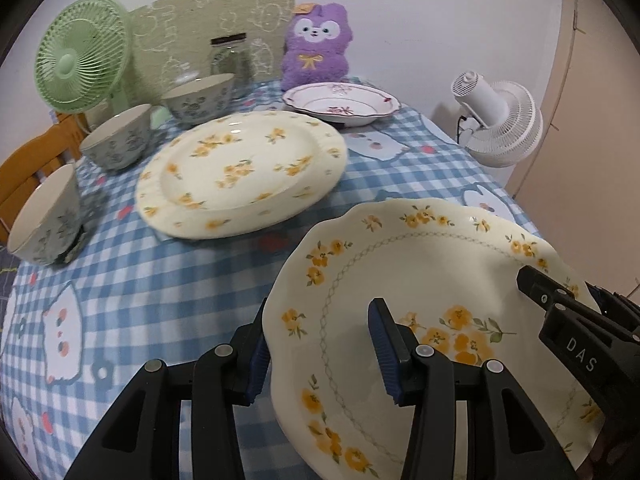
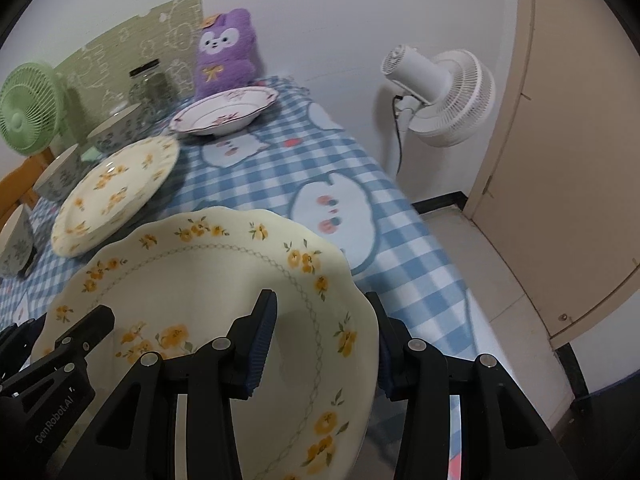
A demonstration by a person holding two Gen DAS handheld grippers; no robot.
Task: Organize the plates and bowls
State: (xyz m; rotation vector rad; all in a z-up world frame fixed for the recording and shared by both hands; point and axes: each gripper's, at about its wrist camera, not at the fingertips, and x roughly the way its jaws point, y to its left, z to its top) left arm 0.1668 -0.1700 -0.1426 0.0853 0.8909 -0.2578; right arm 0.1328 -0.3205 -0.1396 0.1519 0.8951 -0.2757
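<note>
Here, left gripper [image 1: 324, 354] spread wide, straddling the left rim of the scalloped plate [image 1: 424, 280]: one blue-padded finger outside the rim, the other over the plate's well. No firm clamp visible; whether the pads touch the glaze cannot be told. Right gripper [image 2: 322, 344] likewise parted across the plate's opposite rim, one finger above the inner face, the other beyond and below the edge. Plate tilted between the two, lifted near the front edge of the table [image 1: 168, 280], each gripper's black body visible in the other's view.

Scalloped plate glossy cream ceramic, wavy-edged, ringed with a fine chain line and scattered yellow flowers. Further in, toward the middle of the table, a round plate [image 1: 244, 172] of the same cream glaze and yellow blossoms, with a ribbed rim, lying flat. Along the left edge, three bowls in a row, deep, pale inside, grey floral outside: near bowl [image 1: 44, 220], middle bowl [image 1: 118, 140], far bowl [image 1: 200, 98]. Near the back edge, a shallow dish [image 1: 342, 104], white with a dark red rim line and pink motifs.

Table draped in blue-and-white check cloth with white cartoon patches. At the back, a purple plush toy [image 1: 318, 46], a glass jar [image 1: 230, 62] and a green fan [image 1: 82, 56]; off the right edge, a white fan [image 1: 500, 124].
</note>
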